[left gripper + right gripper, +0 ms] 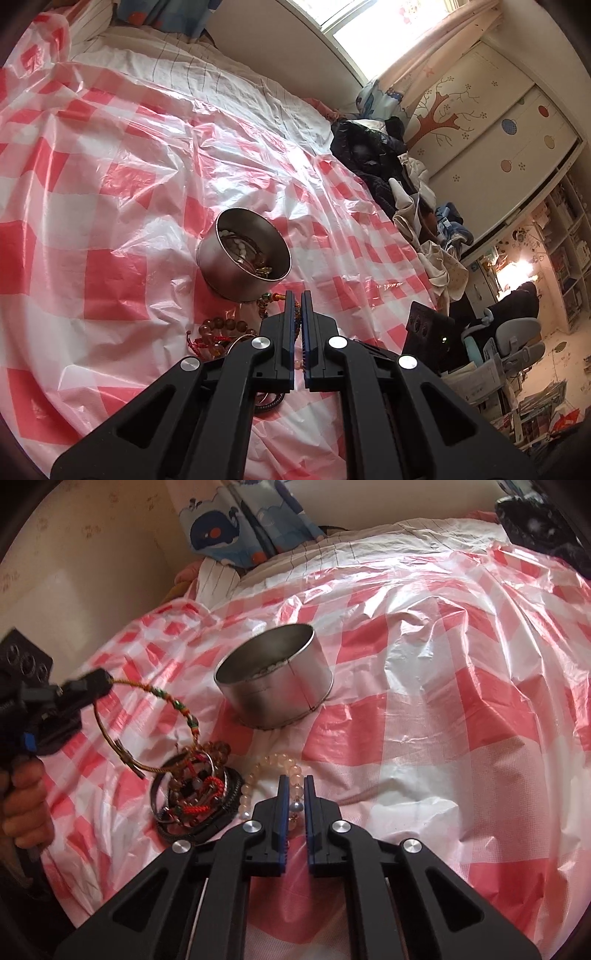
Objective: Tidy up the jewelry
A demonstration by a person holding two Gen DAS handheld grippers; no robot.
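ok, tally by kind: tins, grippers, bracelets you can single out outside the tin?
Round silver metal tin: 1
Black two-finger gripper: 2 (left gripper, right gripper)
Bracelets told apart: 3 (braided multicolour cord bracelet, pale pink bead bracelet, amber bead bracelet)
Tangled black bands: too tangled to count
Total: 6

Both views are taken close above the bed (110,184), angled downward along the fingers (282,794); the tin (243,254) and perhaps the same bracelets (195,797) are shared.

A tin (275,675) sits on my bed sheet (443,738), bracelets (195,797) heaped before it, beads (240,251) inside.
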